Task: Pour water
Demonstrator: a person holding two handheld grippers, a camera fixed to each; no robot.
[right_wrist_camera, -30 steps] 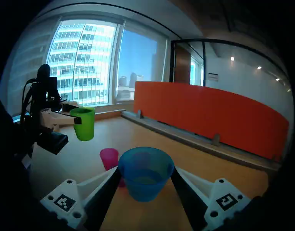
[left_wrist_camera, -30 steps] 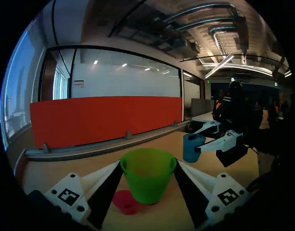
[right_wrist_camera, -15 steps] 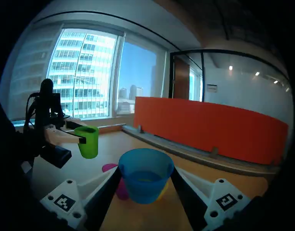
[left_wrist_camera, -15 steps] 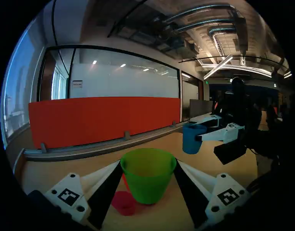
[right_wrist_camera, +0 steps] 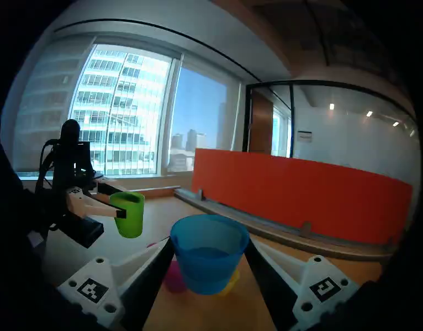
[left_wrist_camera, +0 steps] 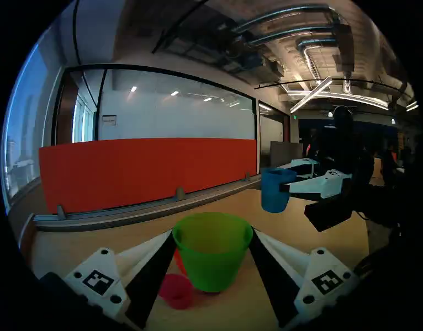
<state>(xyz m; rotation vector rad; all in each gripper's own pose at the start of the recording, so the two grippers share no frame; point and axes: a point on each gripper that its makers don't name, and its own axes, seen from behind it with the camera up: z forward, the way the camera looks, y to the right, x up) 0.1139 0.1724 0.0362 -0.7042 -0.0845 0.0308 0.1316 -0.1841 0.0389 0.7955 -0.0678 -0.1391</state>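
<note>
Two plastic cups held aloft, pour not yet begun
Nearest, the left tongs [left_wrist_camera: 212,238] clasp a green plastic cup [left_wrist_camera: 212,259] above a small pink cup [left_wrist_camera: 176,290] on the wooden counter [left_wrist_camera: 73,243]; the right tongs [right_wrist_camera: 210,245] grip a blue plastic cup [right_wrist_camera: 209,265] holding water, well apart. Tipping before the rims meet would likely spill onto the counter, short of the orange partition [left_wrist_camera: 151,165]

Wooden table [left_wrist_camera: 79,243], pink cup [left_wrist_camera: 176,291] on it
</note>
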